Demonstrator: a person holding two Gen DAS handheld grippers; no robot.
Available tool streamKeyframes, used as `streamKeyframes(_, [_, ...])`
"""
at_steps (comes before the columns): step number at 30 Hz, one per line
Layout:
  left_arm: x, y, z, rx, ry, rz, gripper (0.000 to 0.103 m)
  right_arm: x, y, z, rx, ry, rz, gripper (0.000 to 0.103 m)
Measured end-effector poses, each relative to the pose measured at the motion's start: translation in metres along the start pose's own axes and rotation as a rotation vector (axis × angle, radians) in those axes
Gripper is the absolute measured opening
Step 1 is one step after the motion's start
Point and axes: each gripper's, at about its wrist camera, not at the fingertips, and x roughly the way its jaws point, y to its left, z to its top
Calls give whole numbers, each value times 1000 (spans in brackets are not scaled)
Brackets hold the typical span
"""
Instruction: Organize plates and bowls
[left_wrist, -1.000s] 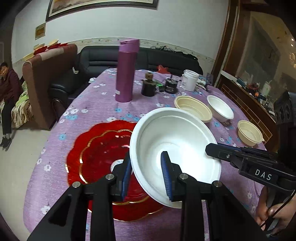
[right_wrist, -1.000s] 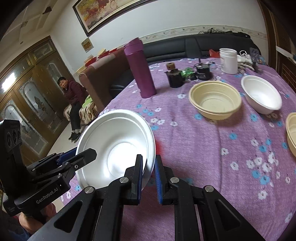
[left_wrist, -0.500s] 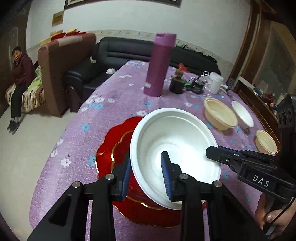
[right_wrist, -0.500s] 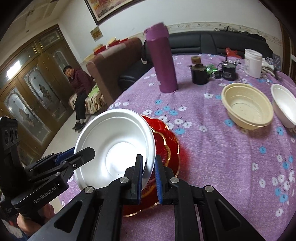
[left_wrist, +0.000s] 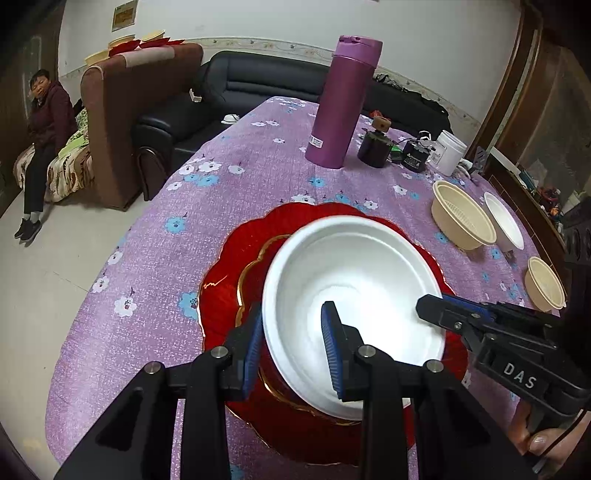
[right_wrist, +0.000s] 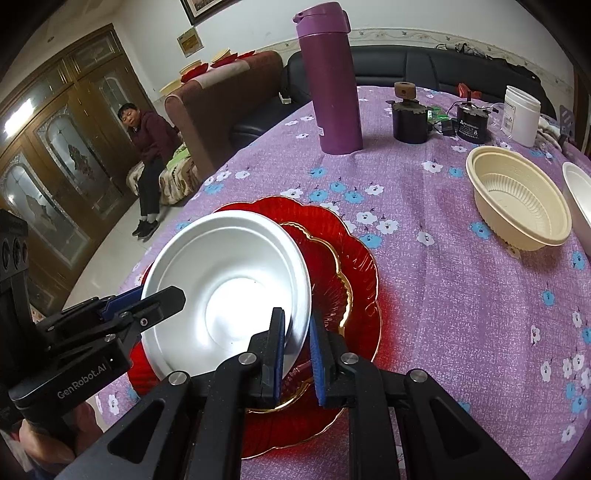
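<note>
Both hands are setting a large white bowl (left_wrist: 354, 295) onto the red scalloped plate (left_wrist: 229, 288) that is lying on the counter (left_wrist: 155, 266), which is draped in a purple flowered cloth. The left hand-held gripper (left_wrist: 291, 350) is straddling the bowl's near-left rim, one blue pad outside the wall and the other inside, clamping it; the right hand-held gripper (right_wrist: 297, 354) is pinching the opposite rim between nearly closed pads, so the bowl is being carried by two grasps at once. The bowl is sitting over the plate's middle, tilted slightly toward the left gripper, and whether its base is already touching the plate is hard to tell, since the bowl itself is hiding the contact. Judging by this, the step in hand is placing the bowl on the plate, and it is close to done. The next move is calling for a level, gentle seating so that the bowl is resting centred inside the gold ring, then both pairs of pads letting go together and backing off along the rim without dragging it. A cream ribbed bowl (right_wrist: 517, 206), a smaller white bowl (left_wrist: 504, 225) and a small cream bowl (left_wrist: 545, 282) are waiting, well apart, at the counter's far right, probably to be gathered afterwards.
</note>
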Motion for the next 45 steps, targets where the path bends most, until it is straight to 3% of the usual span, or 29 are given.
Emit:
streamKeyframes(3, [0,2,1,-10,1,2,32,-4,0,-1,-3,-8,-9,18])
streamKeyframes(7, [-4,1,2,-13,-7,5,32,-11,-3,-2,4,-25,-2,35])
streamKeyframes(15, [-18,-13,5,9,-33,-3,33,-40,-22,-5,39,-83,1,35])
streamKeyframes(19, [-24,-27,7,37,-44,-18,34,-57,-53,-3,86,-116,-35,35])
streamKeyframes(22, [-27,-41,9,64,-49,-32,39,-71,-98,2,161,-144,-90,35])
streamKeyframes(28, [-25,-73,5,125,-35,-71,40,-79,-182,27,273,-144,-219,35])
streamKeyframes(32, [-23,-87,2,157,-22,-78,40,-63,-241,42,406,-130,-198,35])
streamKeyframes(36, [-21,-97,0,179,-12,-86,40,-44,-269,54,464,-105,-196,35])
streamKeyframes(39, [-20,-102,-1,188,-4,-94,40,-27,-280,60,482,-80,-145,35])
streamKeyframes(41, [-20,-104,-2,193,0,-100,40,-22,-281,58,499,-69,-114,17])
streamKeyframes(45, [-17,-109,-2,200,6,-115,40,-38,-272,42,549,-99,-80,12])
